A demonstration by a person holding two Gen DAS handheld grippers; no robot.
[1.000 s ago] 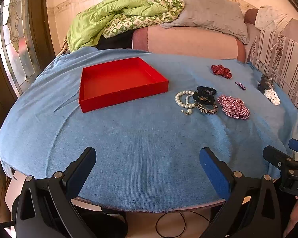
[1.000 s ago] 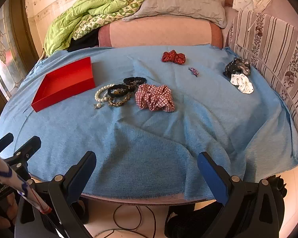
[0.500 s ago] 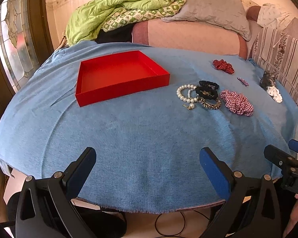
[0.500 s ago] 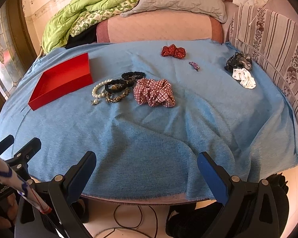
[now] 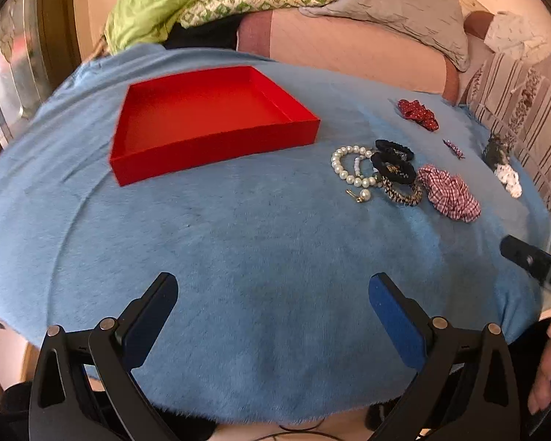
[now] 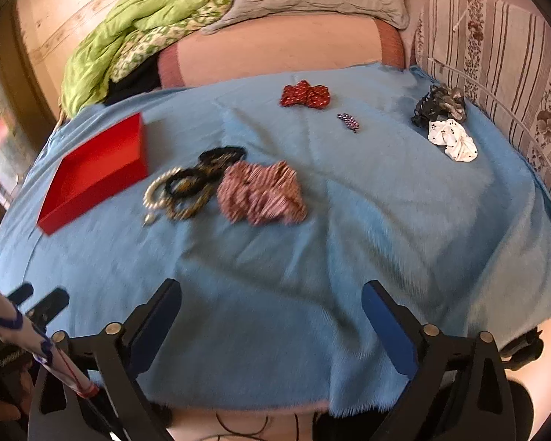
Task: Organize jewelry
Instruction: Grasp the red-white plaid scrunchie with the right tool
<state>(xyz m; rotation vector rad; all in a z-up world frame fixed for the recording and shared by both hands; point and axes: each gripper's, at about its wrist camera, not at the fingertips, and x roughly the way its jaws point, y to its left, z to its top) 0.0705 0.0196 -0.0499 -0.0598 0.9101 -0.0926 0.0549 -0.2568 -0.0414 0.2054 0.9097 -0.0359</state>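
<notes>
1. Nearest the cameras, the left claw (image 5: 272,294) hung wide open over the near edge of the blue cloth (image 5: 260,257), with nothing between its blue pads. The right claw (image 6: 272,299) was spread just as wide and was likewise empty.
2. Neither claw touched any piece; both sat well short of the jewelry, so no grasp had begun.
3. Further in, the pearl bracelet (image 5: 352,169) lay on the cloth, touching a cluster of dark bangles (image 5: 393,167) and a braided band (image 5: 402,193). A small pearl earring (image 5: 362,195) lay just beside them.
4. A checked scrunchie (image 5: 452,193) rested against that cluster on its right.
5. To the left of the bracelet, the red tray (image 5: 216,150) stood with its floor bare, as far as the views showed; nothing had been sorted into it.
6. Further back lay a red dotted scrunchie (image 6: 305,95), a small clip (image 6: 348,122), then a dark scrunchie (image 6: 439,106) touching a white one (image 6: 453,141), well apart from the tray.
7. By my judgement the task stood at its very start: every piece remained to be carried to the tray.
</notes>
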